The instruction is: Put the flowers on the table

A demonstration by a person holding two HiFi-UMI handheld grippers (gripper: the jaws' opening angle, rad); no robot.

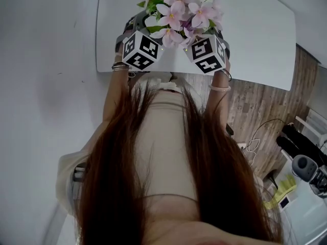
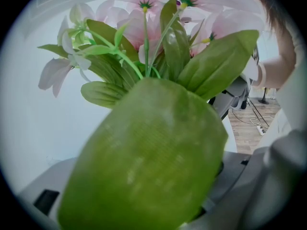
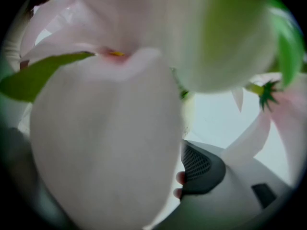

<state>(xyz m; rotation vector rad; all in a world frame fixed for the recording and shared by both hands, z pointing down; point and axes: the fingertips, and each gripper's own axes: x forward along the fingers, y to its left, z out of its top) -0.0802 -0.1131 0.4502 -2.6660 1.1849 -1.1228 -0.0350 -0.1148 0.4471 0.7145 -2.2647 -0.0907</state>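
The flowers (image 1: 179, 11) sit between the left tool (image 1: 135, 34) and the right tool (image 1: 217, 37), in front of the person and over the near part of the surface (image 1: 255, 34); whether they rest on it cannot be told. The floor (image 1: 255, 106) lies right of the surface, with cables (image 1: 258, 137) on it. In the left gripper view a leaf (image 2: 148, 162) lies before the blossoms. In the right gripper view a petal (image 3: 100, 143) covers the jaws.

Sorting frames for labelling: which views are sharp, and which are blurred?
Head view: evenly lit, sharp on the flowers and white table. Left gripper view: a blurred green leaf near the lens fills the middle; the flowers behind are sharper. Right gripper view: an out-of-focus pale petal covers most of it.
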